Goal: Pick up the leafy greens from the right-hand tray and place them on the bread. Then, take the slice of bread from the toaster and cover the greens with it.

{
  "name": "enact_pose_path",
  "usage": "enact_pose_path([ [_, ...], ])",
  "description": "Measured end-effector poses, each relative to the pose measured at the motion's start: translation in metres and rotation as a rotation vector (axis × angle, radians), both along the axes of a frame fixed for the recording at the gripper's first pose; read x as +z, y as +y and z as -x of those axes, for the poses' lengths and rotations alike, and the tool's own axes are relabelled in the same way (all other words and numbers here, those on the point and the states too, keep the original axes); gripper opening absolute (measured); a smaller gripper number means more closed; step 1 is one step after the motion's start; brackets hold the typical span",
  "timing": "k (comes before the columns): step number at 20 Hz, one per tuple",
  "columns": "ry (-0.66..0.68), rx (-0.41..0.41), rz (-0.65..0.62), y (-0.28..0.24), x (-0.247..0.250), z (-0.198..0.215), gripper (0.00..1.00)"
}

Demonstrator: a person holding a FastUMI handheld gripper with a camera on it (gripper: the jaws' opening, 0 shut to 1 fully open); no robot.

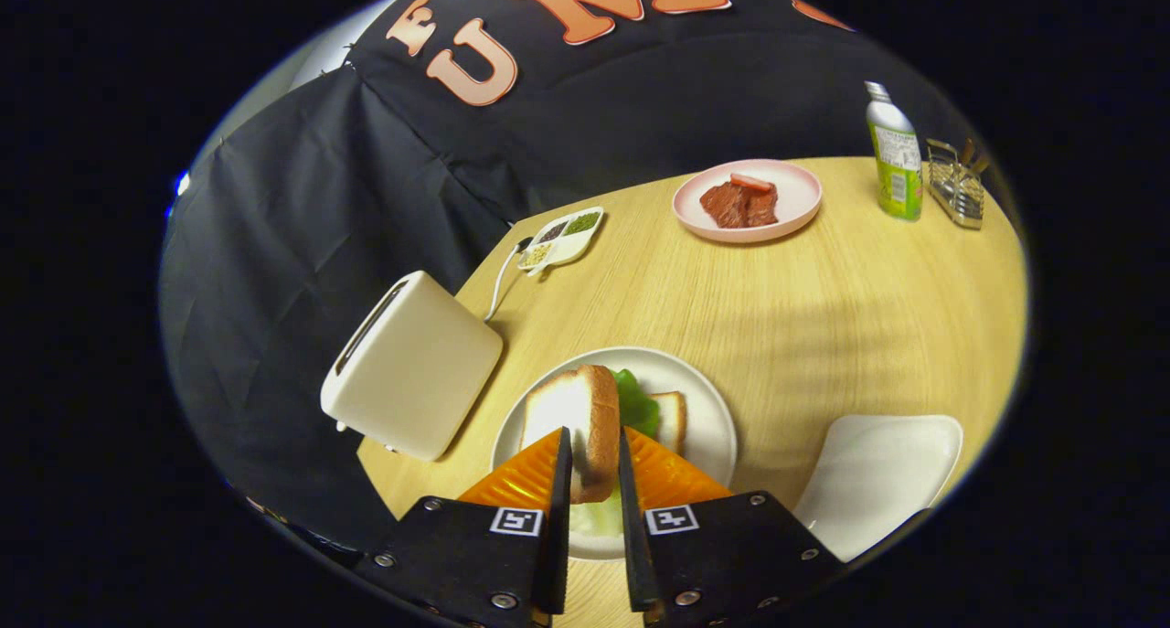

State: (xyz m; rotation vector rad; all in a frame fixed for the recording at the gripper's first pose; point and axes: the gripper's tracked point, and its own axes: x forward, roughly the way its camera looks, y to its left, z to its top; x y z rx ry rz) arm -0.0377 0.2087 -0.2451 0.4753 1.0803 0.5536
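Observation:
My gripper (590, 463) is shut on a slice of bread (578, 418), held on edge between the two fingers just above the round white plate (713, 409). On that plate, right beyond the held slice, lie the leafy greens (638, 403) on top of another slice of bread (672, 418), whose edge shows to the right of the greens. The cream toaster (411, 363) stands to the left of the plate, its slot looking empty.
A white rounded tray (877, 473) lies to the right of the plate. Farther back stand a pink plate (795, 209) with meat, a small divided dish (562, 238) of seasonings, a green bottle (894, 157) and a wire rack (955, 189).

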Motion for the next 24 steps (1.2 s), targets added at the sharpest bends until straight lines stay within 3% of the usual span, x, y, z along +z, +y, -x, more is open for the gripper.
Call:
enact_pose_path([
  [4,-0.116,-0.021,0.078,-0.020,0.009,-0.011,0.43],
  [8,-0.212,-0.064,0.115,-0.042,0.030,-0.021,0.51],
  [14,-0.436,-0.235,0.201,-0.100,0.083,-0.045,0.73],
  [18,-0.598,-0.361,0.276,-0.147,0.120,-0.053,0.81],
  [24,-0.786,-0.476,0.358,-0.191,0.171,-0.049,0.89],
])
